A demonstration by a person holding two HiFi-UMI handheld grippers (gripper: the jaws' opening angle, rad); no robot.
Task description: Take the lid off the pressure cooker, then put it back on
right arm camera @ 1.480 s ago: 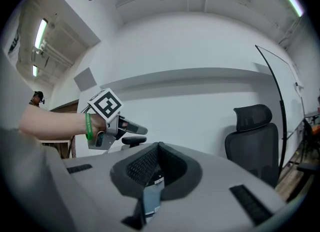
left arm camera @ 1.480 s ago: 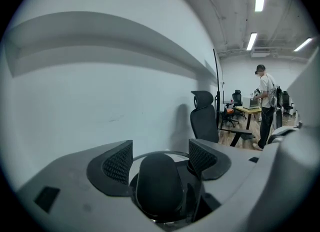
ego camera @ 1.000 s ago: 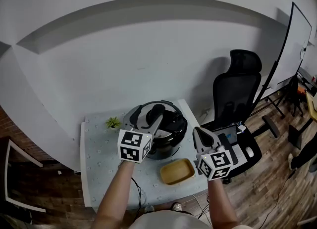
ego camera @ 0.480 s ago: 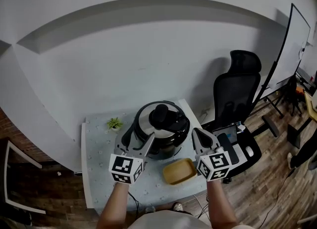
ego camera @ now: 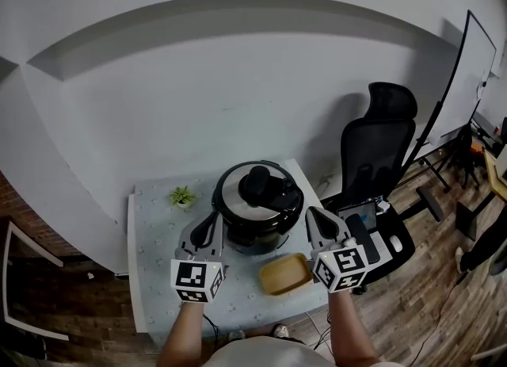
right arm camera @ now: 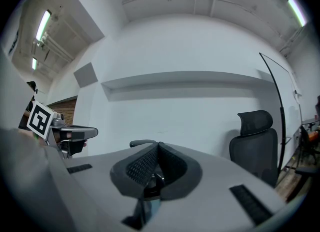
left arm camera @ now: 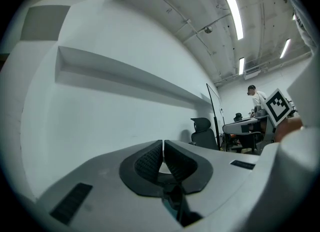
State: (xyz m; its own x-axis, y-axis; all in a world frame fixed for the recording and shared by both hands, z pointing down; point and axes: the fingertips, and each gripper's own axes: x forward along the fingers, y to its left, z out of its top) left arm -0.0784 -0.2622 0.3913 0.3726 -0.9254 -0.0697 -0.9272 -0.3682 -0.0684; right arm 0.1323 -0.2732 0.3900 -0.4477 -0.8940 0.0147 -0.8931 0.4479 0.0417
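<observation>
A small green plant [ego camera: 181, 196] is seen at the far left part of the light table [ego camera: 150, 278]. In front of it, the left gripper [ego camera: 207, 227] is held over the table, just beside the left side of the pressure cooker [ego camera: 261, 227]; no contact between them can be made out. In the left gripper view this gripper [left arm camera: 163, 143] is pointed up toward the white wall, and its jaws are pressed together with nothing between them.

The pressure cooker is placed at the back middle of the table. The lid [ego camera: 257, 187] is seated on it, with a black knob on top.

A shallow wooden bowl [ego camera: 285, 273] is laid on the table in front of the cooker, between the two grippers. The right gripper [ego camera: 314, 216] is held near the right side of the cooker, apart from it. In the right gripper view [right arm camera: 158, 146] its jaws are also pressed together and nothing is pinched.

A black office chair [ego camera: 380, 143] is seen to the right, beside the table.
</observation>
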